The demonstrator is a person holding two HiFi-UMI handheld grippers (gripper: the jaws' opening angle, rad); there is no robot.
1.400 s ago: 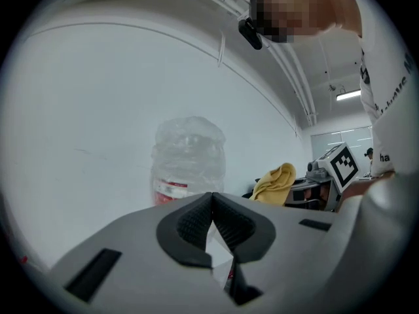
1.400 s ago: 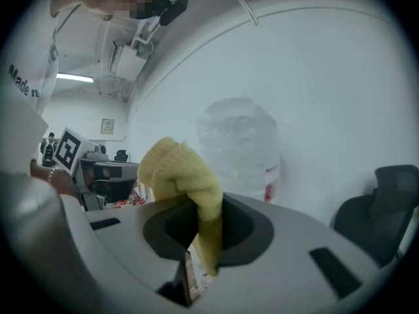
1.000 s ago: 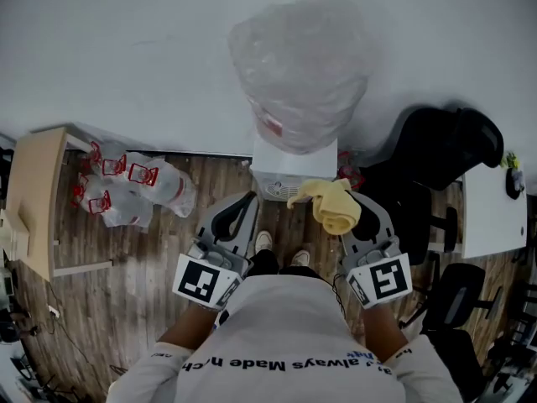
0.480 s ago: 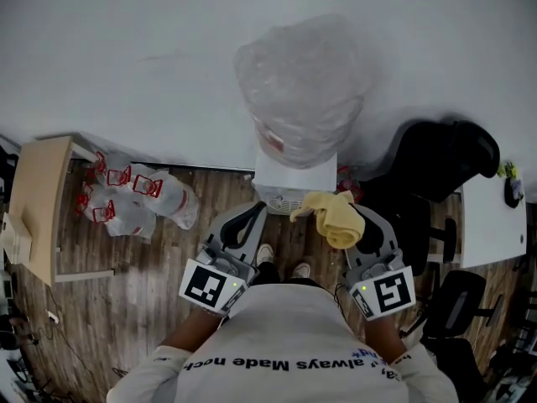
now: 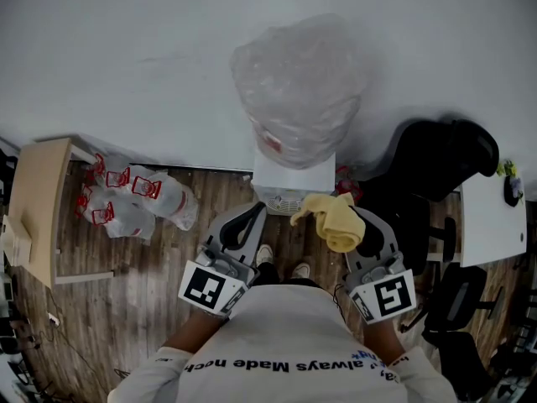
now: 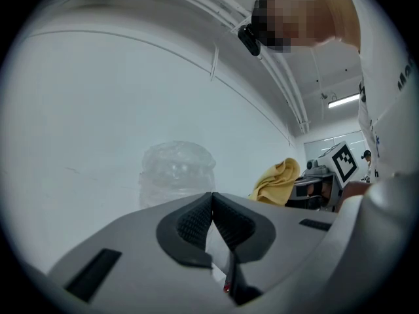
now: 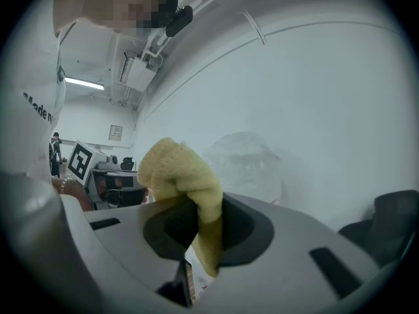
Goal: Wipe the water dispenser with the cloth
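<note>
Little has shifted: your right claw (image 7: 198, 209) still grips the cloth (image 5: 336, 218) just short of the water dispenser (image 5: 294, 179); left claw (image 6: 212, 200) closed, empty. Wiping not begun.

Wall (image 5: 126, 57): was plain white.
Floor (image 5: 155, 263): was dark wooden planks.
Chair (image 5: 445, 154): stood black, at right.
Table (image 5: 33, 196): stood pale, at left.

You're standing in what looks like an office. A water dispenser (image 5: 294, 179) sits against a plain white wall (image 5: 126, 57). Black swivel chairs (image 5: 445, 149) crowd beside a white bench (image 5: 491, 217) on your right, and a pale wooden bench (image 5: 33, 200) stands to your left on the wood-plank floor (image 5: 143, 267). In the right gripper view, a strip light (image 7: 84, 83) glows on the ceiling.
</note>
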